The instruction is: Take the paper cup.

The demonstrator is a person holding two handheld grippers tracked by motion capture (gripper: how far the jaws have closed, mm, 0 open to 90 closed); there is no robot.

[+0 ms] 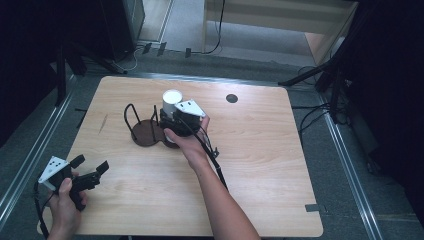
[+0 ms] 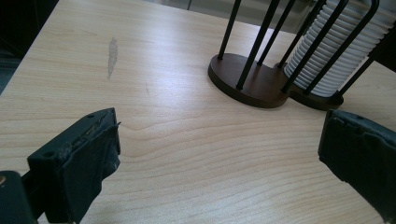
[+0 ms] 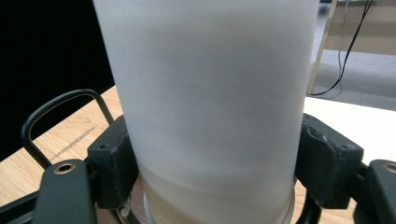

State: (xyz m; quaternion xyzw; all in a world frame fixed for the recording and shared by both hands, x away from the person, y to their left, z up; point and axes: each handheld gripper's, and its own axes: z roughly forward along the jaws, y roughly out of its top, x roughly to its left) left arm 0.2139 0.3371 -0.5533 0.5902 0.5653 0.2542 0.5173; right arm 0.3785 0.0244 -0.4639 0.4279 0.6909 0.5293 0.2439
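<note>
A dark wire rack on two round brown bases [image 1: 145, 134] stands left of the table's middle. Its left half [image 2: 252, 84] holds nothing, and its right half holds a ribbed stack of white cups [image 2: 336, 46]. My right gripper [image 1: 171, 116] reaches in from the near side, and its pads sit against both sides of the tall white cup [image 3: 210, 93] on top of the stack [image 1: 172, 97]. A wire loop of the rack [image 3: 60, 100] rises to the left of that cup. My left gripper [image 1: 91, 165] hovers open at the table's near left corner, its jaws [image 2: 219, 144] wide with bare wood between them.
The wooden table [image 1: 260, 165] has a pale scuff [image 2: 112, 56] near its left side and a small dark round spot [image 1: 231, 98] at the back. Metal floor rails and cables run along both sides, and dark stands are behind the table.
</note>
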